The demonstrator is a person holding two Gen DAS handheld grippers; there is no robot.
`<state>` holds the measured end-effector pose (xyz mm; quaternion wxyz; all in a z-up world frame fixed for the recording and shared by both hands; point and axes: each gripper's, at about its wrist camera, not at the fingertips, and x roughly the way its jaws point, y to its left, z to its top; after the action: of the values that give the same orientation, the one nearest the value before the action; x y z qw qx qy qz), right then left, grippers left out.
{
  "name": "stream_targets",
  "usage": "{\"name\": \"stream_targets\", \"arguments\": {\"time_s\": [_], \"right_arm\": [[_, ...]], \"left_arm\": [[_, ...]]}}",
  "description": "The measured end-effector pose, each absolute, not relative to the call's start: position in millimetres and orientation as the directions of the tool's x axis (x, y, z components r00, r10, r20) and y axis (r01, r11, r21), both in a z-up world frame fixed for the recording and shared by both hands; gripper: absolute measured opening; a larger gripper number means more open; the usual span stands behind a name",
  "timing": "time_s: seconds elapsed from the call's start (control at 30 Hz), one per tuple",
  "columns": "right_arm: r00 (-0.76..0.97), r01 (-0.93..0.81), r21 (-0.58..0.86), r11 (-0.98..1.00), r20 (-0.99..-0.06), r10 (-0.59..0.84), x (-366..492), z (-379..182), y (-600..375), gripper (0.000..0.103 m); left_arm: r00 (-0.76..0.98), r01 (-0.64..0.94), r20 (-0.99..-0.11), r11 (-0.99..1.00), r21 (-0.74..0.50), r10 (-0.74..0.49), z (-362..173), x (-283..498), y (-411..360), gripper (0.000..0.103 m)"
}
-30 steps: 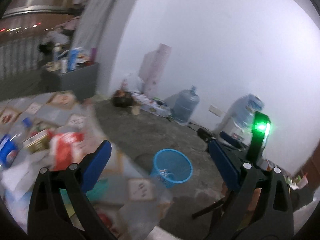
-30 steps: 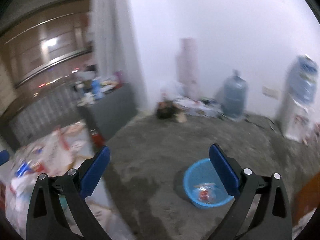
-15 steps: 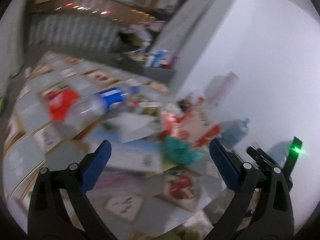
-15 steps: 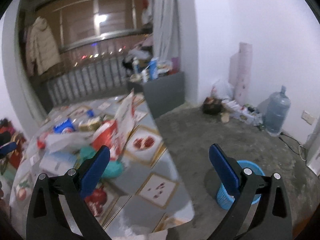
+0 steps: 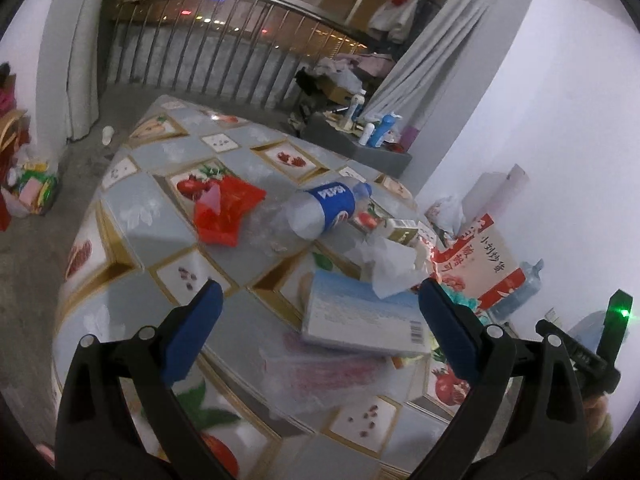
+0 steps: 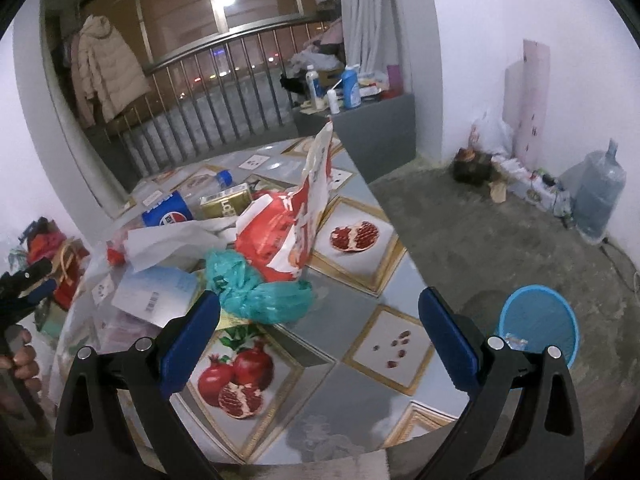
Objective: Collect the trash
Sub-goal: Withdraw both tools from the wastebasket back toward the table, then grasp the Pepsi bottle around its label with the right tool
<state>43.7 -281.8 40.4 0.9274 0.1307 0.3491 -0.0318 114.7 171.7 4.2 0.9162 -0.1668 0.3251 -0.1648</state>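
Left gripper (image 5: pixel 318 312) gaping wide, empty, poised above the table (image 5: pixel 132 216); right gripper (image 6: pixel 319 314) likewise spread wide, nothing held, over the table's near edge.

Trash heaped on the fruit-patterned cloth: pale box (image 5: pixel 360 316) lying flat just ahead of the left gripper, between its fingers; crumpled tissue (image 5: pixel 394 266) resting on the box's far edge; Pepsi bottle (image 5: pixel 324 210) on its side beyond; red bag (image 5: pixel 226 210) left of the bottle, apart from it; gold carton (image 5: pixel 404 230) just right of the bottle; red-and-white sack (image 5: pixel 480 264) at the table's right rim.

From the right wrist: teal bag (image 6: pixel 260 290) bunched just beyond the gripper's left finger, touching the sack (image 6: pixel 288 224), which stands up behind it; box (image 6: pixel 154 290) and tissue (image 6: pixel 168 242) to the left; bottle (image 6: pixel 170 208) and carton (image 6: pixel 226 206) farther back.

Blue basket (image 6: pixel 538 326) on the floor, right of the table, well apart from the heap; scraps inside, too small to tell.
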Motion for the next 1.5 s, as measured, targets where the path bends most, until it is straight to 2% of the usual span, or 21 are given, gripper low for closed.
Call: {"name": "stream_targets", "arguments": {"time_s": [0.2, 0.43, 0.67, 0.73, 0.8, 0.9, 1.0, 1.13, 1.23, 1.37, 1.43, 1.5], "right_arm": [[0.761, 0.157, 0.260, 0.953, -0.646, 0.051, 60.0, 45.0, -283.2, 0.096], [0.764, 0.191, 0.275, 0.942, -0.645, 0.034, 80.6, 46.7, -289.6, 0.095], [0.744, 0.216, 0.290, 0.932, -0.668, 0.035, 100.7, 35.2, -297.2, 0.081], [0.734, 0.222, 0.286, 0.932, -0.678, 0.033, 103.5, 31.1, -298.0, 0.077], [0.730, 0.227, 0.274, 0.935, -0.683, 0.023, 104.2, 31.0, -298.4, 0.075], [0.769, 0.237, 0.260, 0.936, -0.639, -0.017, 93.7, 45.1, -301.2, 0.075], [0.841, 0.202, 0.245, 0.948, -0.539, -0.040, 79.5, 78.0, -296.5, 0.075], [0.906, 0.048, 0.212, 0.976, -0.420, 0.047, 89.8, 132.2, -263.2, 0.075], [0.903, -0.052, 0.218, 0.975, -0.406, 0.139, 121.0, 153.5, -234.1, 0.075], [0.755, -0.160, 0.409, 0.898, -0.536, 0.378, 207.3, 146.1, -191.2, 0.075], [0.621, -0.136, 0.510, 0.849, -0.624, 0.474, 259.0, 121.9, -167.9, 0.075], [0.511, -0.070, 0.548, 0.833, -0.698, 0.502, 292.8, 98.7, -150.0, 0.075]], "left_arm": [[0.733, 0.287, -0.521, 0.894, -0.345, -0.437, 19.6, 140.3, 167.5, 0.094], [0.672, 0.418, -0.550, 0.867, -0.272, -0.496, 35.1, 196.6, 144.8, 0.094], [0.580, 0.550, -0.672, 0.830, -0.093, -0.460, 25.9, 263.7, 87.1, 0.094], [0.570, 0.561, -0.709, 0.827, -0.033, -0.415, 19.1, 283.0, 73.3, 0.094], [0.560, 0.563, -0.725, 0.826, -0.021, -0.400, 14.1, 293.8, 68.7, 0.094], [0.559, 0.554, -0.716, 0.831, -0.055, -0.419, 14.3, 296.3, 71.7, 0.094], [0.578, 0.537, -0.691, 0.840, -0.080, -0.435, 15.5, 286.2, 81.0, 0.094], [0.626, 0.489, -0.674, 0.871, -0.052, -0.392, 18.4, 271.7, 96.3, 0.094], [0.664, 0.444, -0.660, 0.895, -0.031, -0.352, 25.8, 262.4, 112.2, 0.094], [0.714, 0.317, -0.655, 0.948, -0.013, -0.248, 36.9, 252.1, 147.4, 0.094], [0.725, 0.262, -0.654, 0.965, -0.029, -0.216, 39.7, 246.1, 165.3, 0.094], [0.727, 0.223, -0.652, 0.972, -0.072, -0.215, 40.8, 231.8, 183.1, 0.094]]}}
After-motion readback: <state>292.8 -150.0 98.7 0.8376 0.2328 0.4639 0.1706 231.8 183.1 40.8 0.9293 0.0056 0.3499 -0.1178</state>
